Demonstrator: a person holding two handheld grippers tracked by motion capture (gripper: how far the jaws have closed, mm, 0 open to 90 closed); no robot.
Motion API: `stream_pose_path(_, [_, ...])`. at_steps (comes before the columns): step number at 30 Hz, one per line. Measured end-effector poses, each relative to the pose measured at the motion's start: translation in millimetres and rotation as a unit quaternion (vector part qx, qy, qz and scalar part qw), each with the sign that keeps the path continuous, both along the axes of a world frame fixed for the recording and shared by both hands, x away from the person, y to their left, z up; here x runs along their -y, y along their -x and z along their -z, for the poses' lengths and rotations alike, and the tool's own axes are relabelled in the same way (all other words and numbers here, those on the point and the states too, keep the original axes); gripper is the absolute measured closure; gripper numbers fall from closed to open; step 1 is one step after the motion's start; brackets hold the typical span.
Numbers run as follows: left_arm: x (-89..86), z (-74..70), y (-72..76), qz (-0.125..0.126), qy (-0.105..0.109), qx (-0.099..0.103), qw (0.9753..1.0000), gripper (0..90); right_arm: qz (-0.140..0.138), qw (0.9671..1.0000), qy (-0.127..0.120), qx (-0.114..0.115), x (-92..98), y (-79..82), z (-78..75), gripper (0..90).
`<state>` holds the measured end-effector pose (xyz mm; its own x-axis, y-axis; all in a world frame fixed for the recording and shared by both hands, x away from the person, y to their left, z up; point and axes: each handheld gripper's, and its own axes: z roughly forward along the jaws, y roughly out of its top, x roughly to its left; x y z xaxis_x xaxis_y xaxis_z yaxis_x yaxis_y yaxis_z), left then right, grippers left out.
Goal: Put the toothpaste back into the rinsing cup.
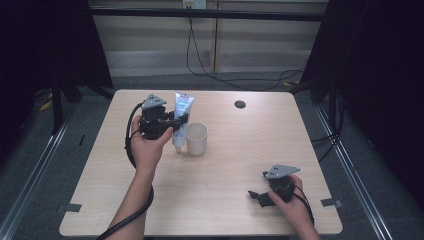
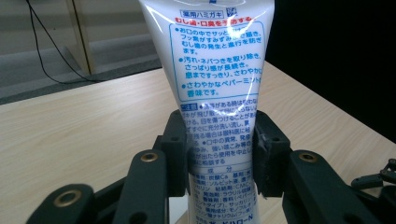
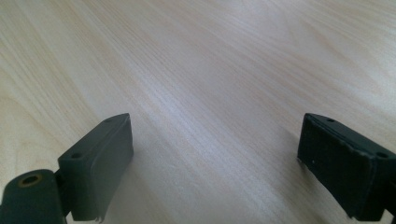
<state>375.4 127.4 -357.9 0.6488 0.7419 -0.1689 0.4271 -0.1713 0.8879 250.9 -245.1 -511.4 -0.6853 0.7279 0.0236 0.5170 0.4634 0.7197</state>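
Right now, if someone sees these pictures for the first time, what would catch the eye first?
First the white tube with blue and red print, held upright in the left gripper, whose jaws are shut on its lower half, at the table's far left. Just right of it stands a cream cup. The right gripper rests low at the near right, jaws wide open over bare wood.

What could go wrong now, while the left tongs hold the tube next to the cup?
1. The left tongs clamp the toothpaste tube on its soft flat body, so a harder squeeze might press paste toward the cap or let the tube slip.
2. The tube stands cap-down right beside the cup; a sideways move could knock the light cup over.
3. The right tongs lie open low over the table, too far away to steady the cup.
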Motion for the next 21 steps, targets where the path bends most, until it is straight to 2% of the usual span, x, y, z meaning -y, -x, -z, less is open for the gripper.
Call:
stream_pose_path(13, [12.7, -7.6, -10.4, 0.004, 0.004, 0.008, 1.0, 63.3, 0.0, 1.0, 0.0, 0.0, 0.0, -0.1, 0.0, 9.9])
stream_pose_path(21, [21.2, -8.2, -18.0, 0.005, -0.001, 0.015, 0.9999, 63.2, 0.0, 1.0, 0.0, 0.0, 0.0, 0.0, 0.0, 9.9])
